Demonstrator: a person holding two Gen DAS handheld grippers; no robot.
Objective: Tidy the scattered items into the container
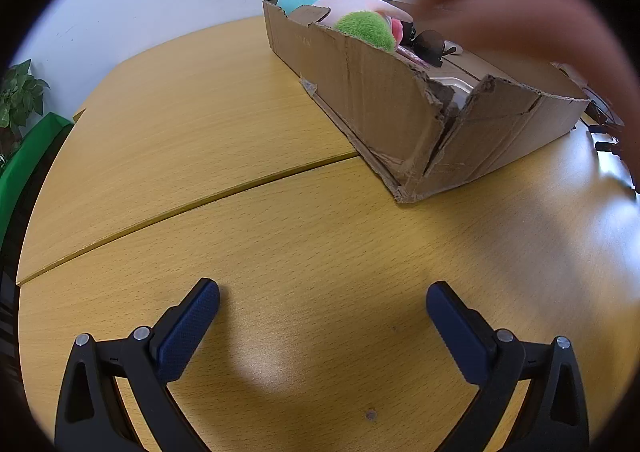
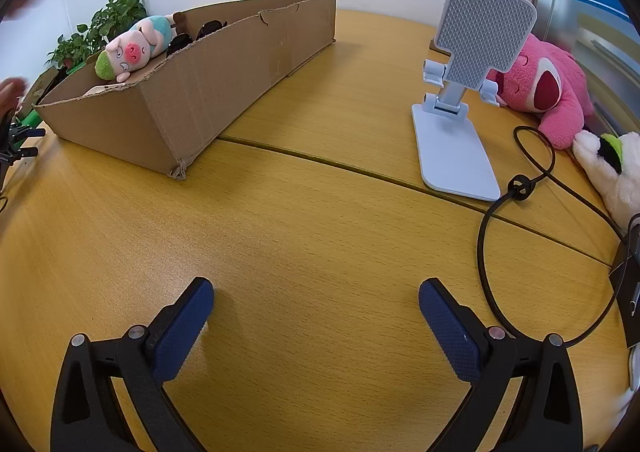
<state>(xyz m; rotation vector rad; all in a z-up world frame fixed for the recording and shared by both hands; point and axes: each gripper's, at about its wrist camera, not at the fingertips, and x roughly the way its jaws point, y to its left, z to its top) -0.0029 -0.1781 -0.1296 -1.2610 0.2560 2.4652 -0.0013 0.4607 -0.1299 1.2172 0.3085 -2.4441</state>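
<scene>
Left claw [image 1: 323, 294] and right claw [image 2: 316, 292] apart over bare table [image 2: 300, 220], cardboard box [image 2: 192, 92] beyond.

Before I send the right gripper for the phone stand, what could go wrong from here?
1. The black cable loops beside the phone stand; the open right gripper could snag it.
2. The stand is tall and hinged, so it may tip or fold when pinched.
3. The cardboard box has a torn corner; a bump may spill the pig plush lying at its rim.
</scene>
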